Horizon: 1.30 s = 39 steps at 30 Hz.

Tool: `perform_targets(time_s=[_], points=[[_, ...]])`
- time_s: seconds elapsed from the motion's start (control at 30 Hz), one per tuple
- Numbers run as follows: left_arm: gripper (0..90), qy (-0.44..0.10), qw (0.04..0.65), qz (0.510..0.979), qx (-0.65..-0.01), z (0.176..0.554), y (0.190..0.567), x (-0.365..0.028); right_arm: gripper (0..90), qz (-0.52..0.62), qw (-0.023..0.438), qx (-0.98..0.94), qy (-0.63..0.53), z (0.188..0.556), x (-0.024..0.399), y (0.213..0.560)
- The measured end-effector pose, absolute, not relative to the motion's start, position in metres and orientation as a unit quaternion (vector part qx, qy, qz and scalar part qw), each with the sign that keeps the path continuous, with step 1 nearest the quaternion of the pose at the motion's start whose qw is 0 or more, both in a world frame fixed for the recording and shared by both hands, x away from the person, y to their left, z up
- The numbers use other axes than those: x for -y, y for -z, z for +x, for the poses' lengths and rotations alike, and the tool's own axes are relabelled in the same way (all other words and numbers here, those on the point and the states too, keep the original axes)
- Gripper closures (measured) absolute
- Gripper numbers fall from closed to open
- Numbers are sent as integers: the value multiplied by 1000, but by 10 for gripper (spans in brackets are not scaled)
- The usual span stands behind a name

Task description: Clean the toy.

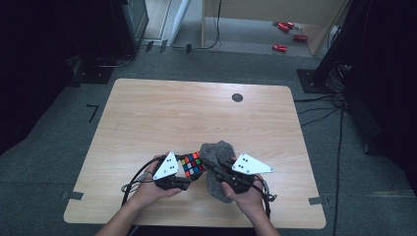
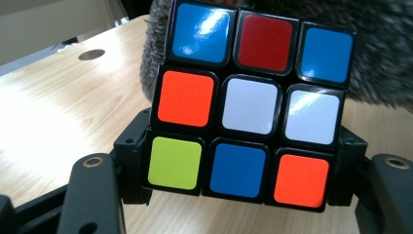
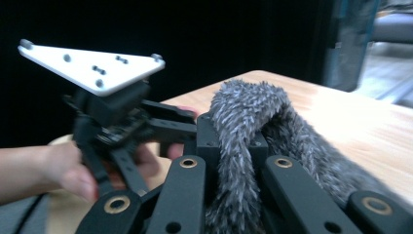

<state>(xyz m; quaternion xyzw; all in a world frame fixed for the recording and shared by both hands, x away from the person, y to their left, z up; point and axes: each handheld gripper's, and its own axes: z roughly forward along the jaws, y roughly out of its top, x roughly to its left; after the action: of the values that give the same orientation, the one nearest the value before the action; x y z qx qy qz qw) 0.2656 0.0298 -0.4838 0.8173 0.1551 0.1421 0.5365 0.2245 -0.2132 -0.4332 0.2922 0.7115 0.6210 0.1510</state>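
A scrambled colour cube (image 1: 192, 164) is held just above the wooden table (image 1: 162, 113) near its front edge. My left gripper (image 1: 188, 173) is shut on it. In the left gripper view the cube (image 2: 251, 105) sits between the two black jaws, showing blue, red, orange, white and green squares. Right beside the cube lies a grey furry cloth (image 1: 217, 167). My right gripper (image 1: 212, 166) is shut on a fold of this cloth (image 3: 248, 141), which bunches up between its jaws and drapes down to the table. The left gripper's white plate (image 3: 92, 66) appears close by in the right gripper view.
A small dark round hole (image 1: 237, 97) marks the table's far right part. Beyond the table, red cans (image 1: 285, 37) lie on the floor. Dark cabinets and cables stand to both sides.
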Motion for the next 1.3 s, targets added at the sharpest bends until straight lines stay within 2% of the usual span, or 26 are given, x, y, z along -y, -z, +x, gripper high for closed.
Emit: perform_targets(time_s=[0.2,0.6,0.8,0.9,1.13,1.3], points=[[324,-139,541,816,-148,262,483,-26,834,289,112,-707,-635,225,205,439],[346,-157,536,814,-161,267,483,-33,836,350,113,-690,-624,238,221,448],[347,-175,533,808,-179,272,480,-45,800,407,124,-707,-564,250,234,463],[347,-180,534,804,-188,274,479,-50,699,419,114,-721,-540,256,239,474],[347,-185,534,802,-192,275,478,-52,375,405,167,-741,-509,254,241,475],[347,-189,536,798,-199,276,477,-56,282,418,200,-728,-505,249,247,467]])
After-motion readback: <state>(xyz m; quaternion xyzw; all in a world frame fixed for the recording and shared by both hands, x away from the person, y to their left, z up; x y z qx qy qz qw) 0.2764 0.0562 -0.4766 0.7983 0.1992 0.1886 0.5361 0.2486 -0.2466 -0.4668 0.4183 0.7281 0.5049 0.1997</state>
